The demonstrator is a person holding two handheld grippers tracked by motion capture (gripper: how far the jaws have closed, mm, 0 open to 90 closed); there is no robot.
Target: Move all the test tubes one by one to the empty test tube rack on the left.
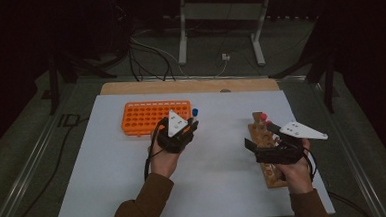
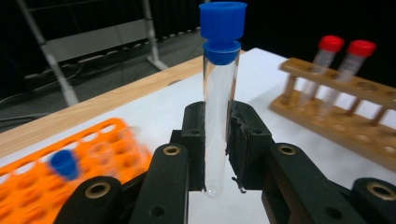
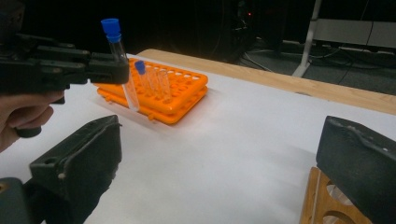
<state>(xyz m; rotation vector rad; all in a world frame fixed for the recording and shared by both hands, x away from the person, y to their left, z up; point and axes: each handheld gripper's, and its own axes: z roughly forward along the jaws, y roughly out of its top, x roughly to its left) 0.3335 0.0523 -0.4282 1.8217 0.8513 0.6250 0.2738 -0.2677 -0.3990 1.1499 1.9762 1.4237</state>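
Observation:
My left gripper (image 2: 217, 140) is shut on a clear test tube with a blue cap (image 2: 219, 93), held upright just right of the orange tube rack (image 1: 154, 115). In the right gripper view the same tube (image 3: 122, 70) hangs in front of the orange rack (image 3: 187, 88). A second blue-capped tube (image 2: 64, 164) stands in that rack. My right gripper (image 3: 219, 154) is open with nothing between its jaws, and it sits over the wooden rack (image 1: 269, 177) at the right. Two red-capped tubes (image 2: 327, 51) stand in the wooden rack (image 2: 327, 126).
Both racks rest on a white sheet (image 1: 135, 191) over the table, with a strip of bare wood (image 1: 190, 85) along its far edge. Beyond the table are a metal stand (image 1: 216, 17) and cables on the floor. White sheet lies open between the two racks.

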